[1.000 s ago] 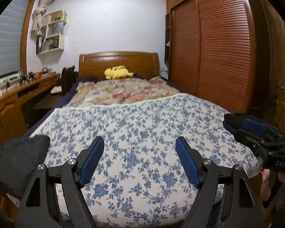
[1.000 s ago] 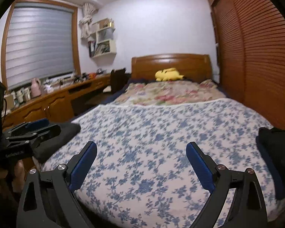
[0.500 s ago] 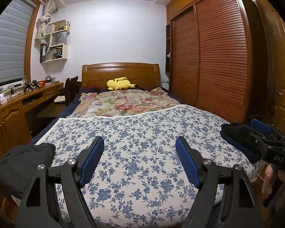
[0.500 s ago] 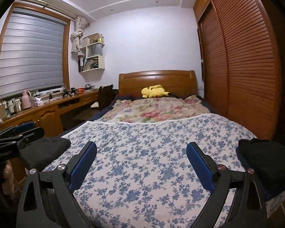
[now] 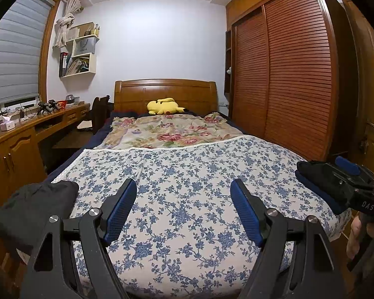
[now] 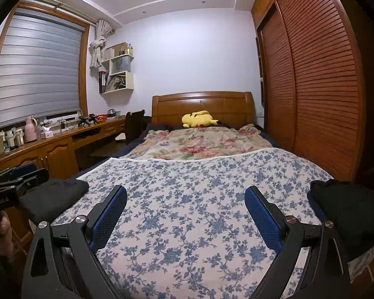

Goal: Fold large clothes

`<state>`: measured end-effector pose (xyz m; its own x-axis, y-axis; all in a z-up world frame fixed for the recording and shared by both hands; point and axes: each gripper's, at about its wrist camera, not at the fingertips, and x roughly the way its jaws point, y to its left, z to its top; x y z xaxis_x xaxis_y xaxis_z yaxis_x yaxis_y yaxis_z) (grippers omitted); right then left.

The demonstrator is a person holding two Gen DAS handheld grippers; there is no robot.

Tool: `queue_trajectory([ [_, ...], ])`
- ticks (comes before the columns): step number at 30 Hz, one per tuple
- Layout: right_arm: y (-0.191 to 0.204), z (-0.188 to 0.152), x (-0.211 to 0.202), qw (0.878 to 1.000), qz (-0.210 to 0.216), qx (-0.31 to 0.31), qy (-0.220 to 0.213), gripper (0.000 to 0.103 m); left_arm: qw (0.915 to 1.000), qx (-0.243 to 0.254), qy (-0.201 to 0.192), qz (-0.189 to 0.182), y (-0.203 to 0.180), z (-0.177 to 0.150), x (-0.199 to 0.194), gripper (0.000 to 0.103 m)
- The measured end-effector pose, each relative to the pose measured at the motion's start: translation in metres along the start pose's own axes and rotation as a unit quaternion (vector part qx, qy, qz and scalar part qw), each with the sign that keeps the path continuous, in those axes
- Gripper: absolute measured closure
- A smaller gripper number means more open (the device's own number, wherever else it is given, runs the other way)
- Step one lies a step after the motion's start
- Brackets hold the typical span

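A dark garment [image 5: 35, 206] lies bunched at the left front corner of the bed, also in the right wrist view [image 6: 54, 196]. A folded black and navy garment [image 5: 319, 182] lies at the right front corner, also in the right wrist view [image 6: 346, 211]. My left gripper [image 5: 183, 211] is open and empty above the blue floral bedspread [image 5: 187, 174]. My right gripper [image 6: 185, 214] is open and empty over the same bedspread [image 6: 199, 186]. Each gripper shows at the edge of the other's view, left [image 6: 15, 177] and right [image 5: 349, 177].
A floral quilt [image 5: 169, 129] and a yellow plush toy [image 5: 163, 106] lie near the wooden headboard. A wooden desk [image 6: 49, 147] with bottles runs along the left wall. A slatted wardrobe [image 5: 281, 74] stands close along the right side of the bed.
Both grippers have tilted upward and drawn back a little, so more ceiling and wall show. Both stay open and empty. The garments have not moved.
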<state>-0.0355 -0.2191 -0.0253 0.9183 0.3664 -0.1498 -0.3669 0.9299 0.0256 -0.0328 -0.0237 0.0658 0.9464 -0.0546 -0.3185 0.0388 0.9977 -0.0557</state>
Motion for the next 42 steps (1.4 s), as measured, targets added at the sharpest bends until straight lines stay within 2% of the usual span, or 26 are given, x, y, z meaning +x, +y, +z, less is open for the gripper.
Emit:
queue_trajectory([
  [42, -0.0067, -0.0008, -0.0026, 1.0, 0.01, -0.001, 0.001, 0.007, 1.0, 0.002, 0.0, 0.003, 0.004, -0.0046, -0.0014, 0.025],
])
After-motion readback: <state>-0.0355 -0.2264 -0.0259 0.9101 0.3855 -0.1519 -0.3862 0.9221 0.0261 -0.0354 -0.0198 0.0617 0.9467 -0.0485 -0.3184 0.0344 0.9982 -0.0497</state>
